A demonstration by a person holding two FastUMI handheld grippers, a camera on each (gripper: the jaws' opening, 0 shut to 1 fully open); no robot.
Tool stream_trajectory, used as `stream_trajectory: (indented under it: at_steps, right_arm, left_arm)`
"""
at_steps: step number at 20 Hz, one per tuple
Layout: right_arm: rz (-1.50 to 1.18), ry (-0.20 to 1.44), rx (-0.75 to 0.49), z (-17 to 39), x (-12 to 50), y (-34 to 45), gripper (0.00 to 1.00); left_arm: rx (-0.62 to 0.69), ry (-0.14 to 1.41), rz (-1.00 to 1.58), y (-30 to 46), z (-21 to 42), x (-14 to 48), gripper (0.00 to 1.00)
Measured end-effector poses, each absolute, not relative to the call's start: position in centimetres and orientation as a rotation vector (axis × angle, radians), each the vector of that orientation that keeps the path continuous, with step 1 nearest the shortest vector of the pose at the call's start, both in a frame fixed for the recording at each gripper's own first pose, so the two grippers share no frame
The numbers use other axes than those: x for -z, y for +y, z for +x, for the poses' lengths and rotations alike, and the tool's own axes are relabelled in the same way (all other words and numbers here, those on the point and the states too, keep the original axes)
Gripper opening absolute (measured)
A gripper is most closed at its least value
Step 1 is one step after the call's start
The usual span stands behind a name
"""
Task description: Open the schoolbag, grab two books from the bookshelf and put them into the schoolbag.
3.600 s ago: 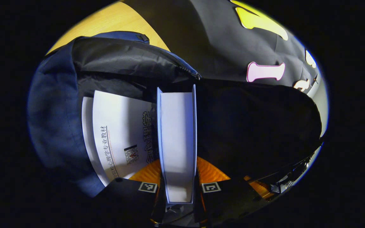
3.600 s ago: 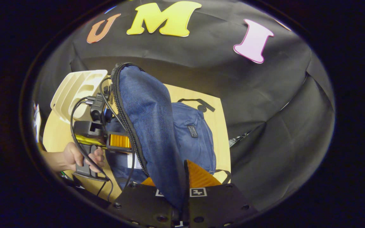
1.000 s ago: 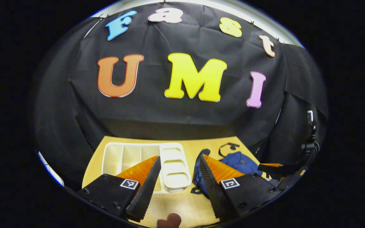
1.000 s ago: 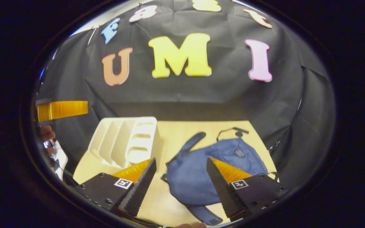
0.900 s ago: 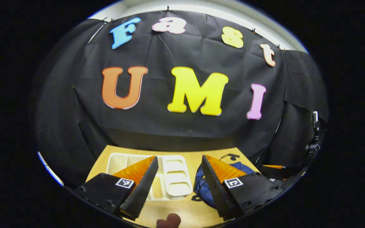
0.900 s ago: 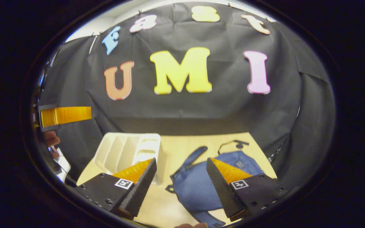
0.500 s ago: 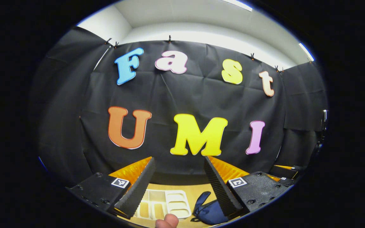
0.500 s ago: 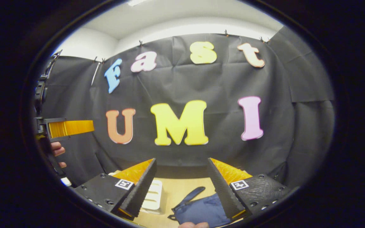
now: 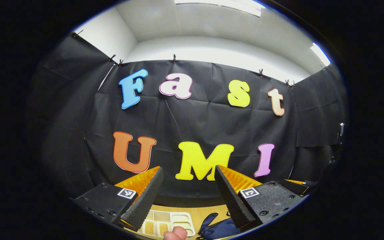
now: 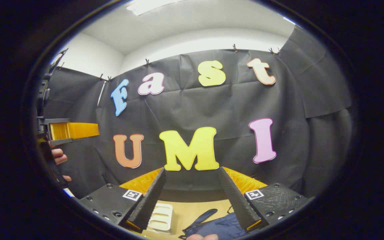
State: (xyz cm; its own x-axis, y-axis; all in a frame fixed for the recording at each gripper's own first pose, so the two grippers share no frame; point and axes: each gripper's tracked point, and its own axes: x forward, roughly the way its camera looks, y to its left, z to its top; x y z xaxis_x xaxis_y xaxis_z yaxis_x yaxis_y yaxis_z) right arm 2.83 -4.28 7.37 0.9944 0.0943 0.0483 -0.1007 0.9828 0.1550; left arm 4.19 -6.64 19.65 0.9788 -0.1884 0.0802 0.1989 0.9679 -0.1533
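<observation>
Schoolbag [image 10: 223, 226] lies low at bottom centre on the wooden table [image 10: 192, 206], beside the white bookshelf [image 10: 160, 216]. Right gripper [image 10: 193, 196] is spread wide, holding nothing; left gripper [image 9: 187, 195] is likewise wide and bare, both raised toward the wall.

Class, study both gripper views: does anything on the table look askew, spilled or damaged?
Nothing stands out. The schoolbag lies flat beside the bookshelf on the table; both grippers, left and right, are open.
</observation>
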Motion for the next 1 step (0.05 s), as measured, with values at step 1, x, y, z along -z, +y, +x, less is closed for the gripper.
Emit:
stream_trajectory:
  at_steps: [1]
  right_arm:
    - [0.169, -0.032, -0.102, 3.02, -7.19, -4.47, 0.94]
  left_arm:
    - [0.199, -0.060, -0.168, -6.81, 4.00, -19.45, 0.97]
